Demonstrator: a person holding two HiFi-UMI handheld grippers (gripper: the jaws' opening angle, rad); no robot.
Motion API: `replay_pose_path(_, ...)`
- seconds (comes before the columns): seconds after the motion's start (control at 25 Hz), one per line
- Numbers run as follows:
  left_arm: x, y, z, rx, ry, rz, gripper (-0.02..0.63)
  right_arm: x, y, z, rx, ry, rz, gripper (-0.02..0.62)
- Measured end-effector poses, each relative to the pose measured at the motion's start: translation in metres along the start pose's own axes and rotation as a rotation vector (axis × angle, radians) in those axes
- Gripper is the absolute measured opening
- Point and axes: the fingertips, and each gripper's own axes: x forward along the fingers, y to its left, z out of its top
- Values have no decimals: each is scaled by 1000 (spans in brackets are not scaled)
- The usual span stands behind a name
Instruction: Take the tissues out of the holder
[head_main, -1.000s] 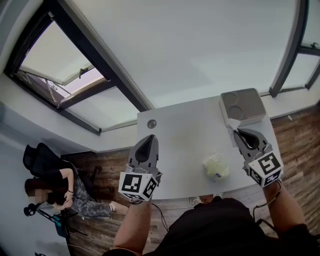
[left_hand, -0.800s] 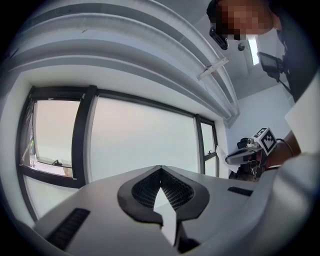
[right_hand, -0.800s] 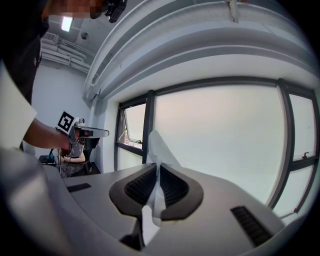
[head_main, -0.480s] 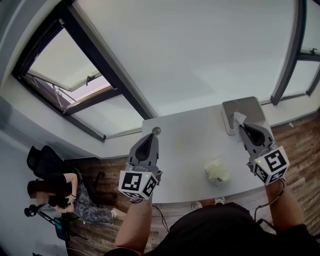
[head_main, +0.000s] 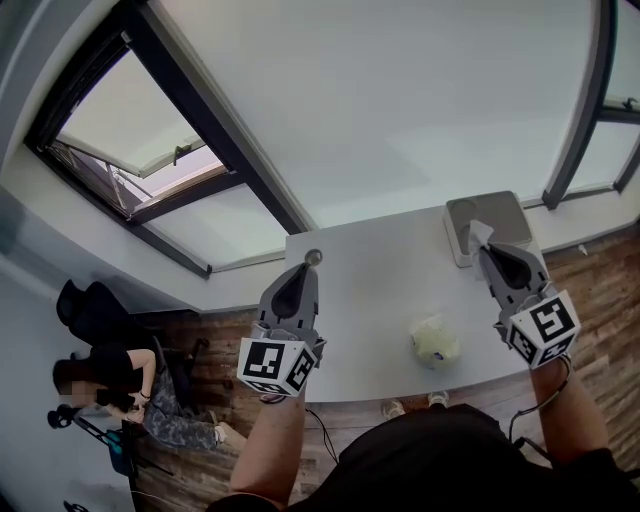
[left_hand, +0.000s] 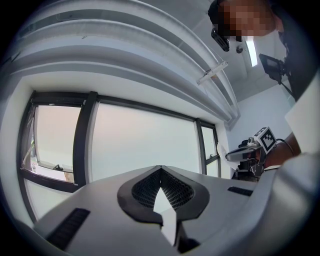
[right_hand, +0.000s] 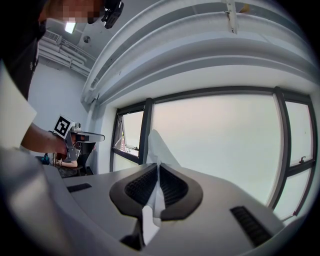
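- The step in hand is judged to be the drawing of one tissue (head_main: 477, 236) out of the grey holder (head_main: 490, 212). The holder sits on the far right corner of the white bench (head_main: 370, 285), in the upper right of the head view.
- For this to be done well, the tissue should be pulled straight up and away from the slot in one steady draw. That way the sheet is not torn and the light holder is not dragged or tipped.
- The grip should be kept firm until the sheet is clear. The sheet may then be laid beside the crumpled tissue (head_main: 434, 340) already lying on the bench, in the lower right.
- The right gripper (head_main: 487, 250) is held just over the near edge of the holder.
- Its fingers (right_hand: 172, 186) have just been closing and are clenched on the tissue. A white fold is pinched between the pads, and a peak stands up beyond the tips in the middle of the right gripper view.
- Whether the lower end of the sheet is inside the slot cannot be told.
- The left gripper (head_main: 299, 276) is held over the left edge of the bench, well apart from the holder.
- Its fingers (left_hand: 142, 186) are brought together at the tips. A pale sliver is seen between the pads; whether it is a scrap of tissue or only light cannot be told.
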Motion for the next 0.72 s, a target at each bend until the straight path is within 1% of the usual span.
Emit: replay_pose_path(0.72, 9, -4, -1, 10, 7, -7, 5, 5, -7, -1, -10, 1, 14, 17)
